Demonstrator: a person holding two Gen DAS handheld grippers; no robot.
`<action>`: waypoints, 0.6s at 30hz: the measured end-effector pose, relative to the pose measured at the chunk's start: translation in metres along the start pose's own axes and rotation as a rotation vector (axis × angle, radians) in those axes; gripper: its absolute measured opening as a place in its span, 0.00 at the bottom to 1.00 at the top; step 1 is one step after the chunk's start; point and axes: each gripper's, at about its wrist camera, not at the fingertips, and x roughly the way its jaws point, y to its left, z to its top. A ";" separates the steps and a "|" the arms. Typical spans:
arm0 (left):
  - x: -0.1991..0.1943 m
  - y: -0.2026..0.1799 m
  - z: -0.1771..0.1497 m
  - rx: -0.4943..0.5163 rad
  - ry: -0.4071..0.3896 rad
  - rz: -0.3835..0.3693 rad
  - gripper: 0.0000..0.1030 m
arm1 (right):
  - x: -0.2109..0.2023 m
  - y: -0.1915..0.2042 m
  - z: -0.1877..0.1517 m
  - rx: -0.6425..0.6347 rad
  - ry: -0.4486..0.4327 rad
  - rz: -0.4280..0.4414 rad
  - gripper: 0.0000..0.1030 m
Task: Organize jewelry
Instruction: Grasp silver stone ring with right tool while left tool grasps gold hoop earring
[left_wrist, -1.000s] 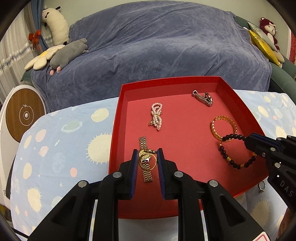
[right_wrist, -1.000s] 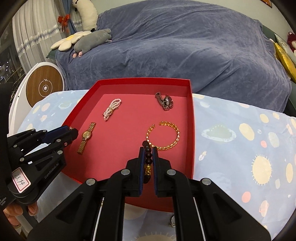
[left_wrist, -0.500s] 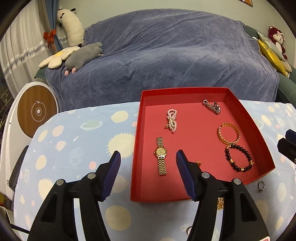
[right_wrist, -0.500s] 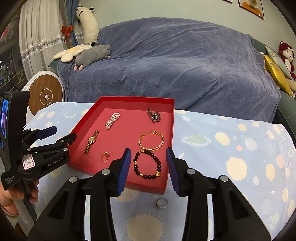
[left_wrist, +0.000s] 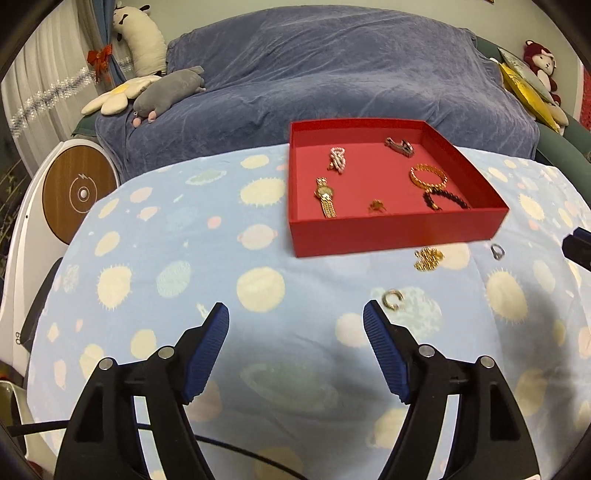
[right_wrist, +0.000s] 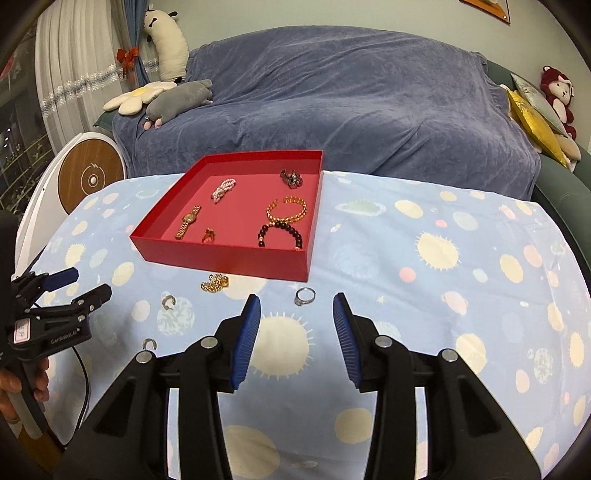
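Note:
A red tray (left_wrist: 399, 230) (right_wrist: 229, 258) holds a gold watch (left_wrist: 325, 197), a pearl bracelet (left_wrist: 338, 158), a gold bangle (left_wrist: 428, 176), a dark bead bracelet (right_wrist: 280, 232), a small gold ring (right_wrist: 208, 234) and a dark metal piece (right_wrist: 291, 178). In front of the tray, a gold chain (right_wrist: 215, 283), a silver ring (right_wrist: 304, 296) and a silver ear cuff (left_wrist: 392, 297) lie on the cloth. My left gripper (left_wrist: 295, 310) hovers near the cuff, its jaws opening and empty. My right gripper (right_wrist: 296, 300) stands open, empty, just short of the silver ring.
A second small silver cuff (right_wrist: 149, 344) lies near the table's front left. The table wears a light blue spotted cloth (right_wrist: 443, 258). Behind it is a sofa under a blue cover (right_wrist: 351, 92) with plush toys. A round white and wood device (right_wrist: 90, 181) stands at the left.
Both grippers let go of their pieces in the tray, opened and pulled back toward me. The watch and the bead bracelet now lie in the tray. More of the cloth shows.

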 end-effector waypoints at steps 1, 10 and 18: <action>0.000 -0.002 -0.006 -0.002 0.010 -0.020 0.71 | 0.003 0.001 -0.003 -0.008 0.003 -0.007 0.38; 0.005 -0.023 -0.028 0.011 0.037 -0.091 0.72 | 0.070 0.002 -0.009 0.017 0.098 -0.002 0.38; 0.012 -0.014 -0.033 0.005 0.058 -0.083 0.72 | 0.095 0.002 -0.013 0.018 0.125 -0.043 0.37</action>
